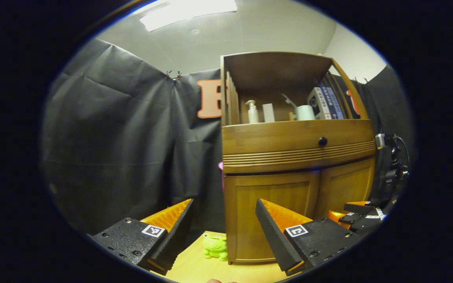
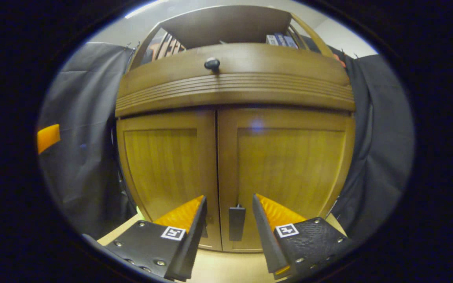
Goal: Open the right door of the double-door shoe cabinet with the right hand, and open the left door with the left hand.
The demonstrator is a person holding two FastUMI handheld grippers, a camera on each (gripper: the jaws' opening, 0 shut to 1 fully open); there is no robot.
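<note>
Beside cabinet (image 1: 273,220), green toy (image 1: 215,247); doors (image 2: 289,173) shut

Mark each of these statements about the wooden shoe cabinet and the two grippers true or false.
1. Both lower wooden cabinet doors, right door and left door, are closed. True.
2. The right gripper is shut on the dark door handle. False: its fingers stand open on either side of it.
3. A green toy frog sits beside the cabinet's base. True.
4. The left gripper holds a white pump bottle. False: it is open and empty; the bottle stands on the upper shelf.
</note>
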